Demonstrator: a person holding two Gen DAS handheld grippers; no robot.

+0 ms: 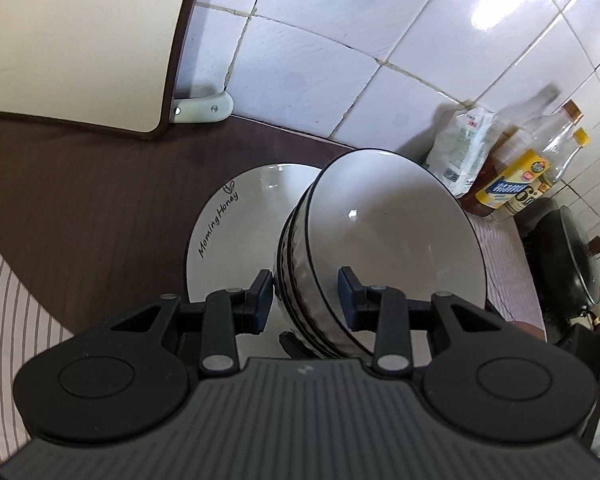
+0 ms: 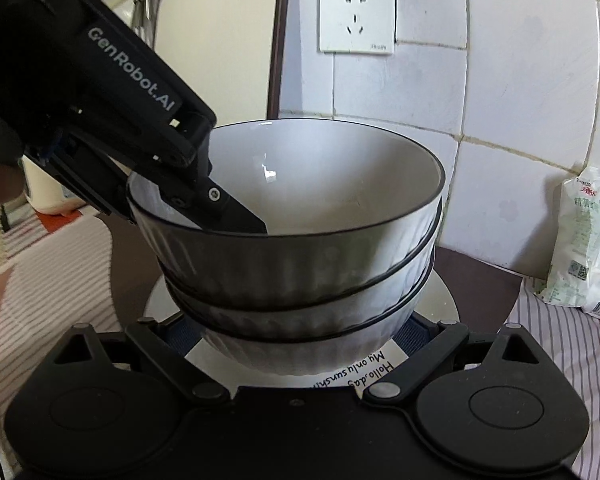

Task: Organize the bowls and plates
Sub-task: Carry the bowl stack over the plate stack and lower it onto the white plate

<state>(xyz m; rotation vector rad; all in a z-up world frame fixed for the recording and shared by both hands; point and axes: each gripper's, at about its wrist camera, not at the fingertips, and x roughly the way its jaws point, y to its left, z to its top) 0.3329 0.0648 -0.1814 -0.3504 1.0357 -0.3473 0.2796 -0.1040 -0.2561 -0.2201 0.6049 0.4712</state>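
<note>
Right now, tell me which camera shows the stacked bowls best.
The right wrist view: the stacked bowls sit side-on, all three rims distinct. The left wrist view shows the stack tilted, mostly the top bowl's inside.

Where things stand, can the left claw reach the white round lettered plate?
Probably no: the left claw is shut on the rim of the stacked ribbed grey bowls, which partly cover the white lettered plate.
</note>
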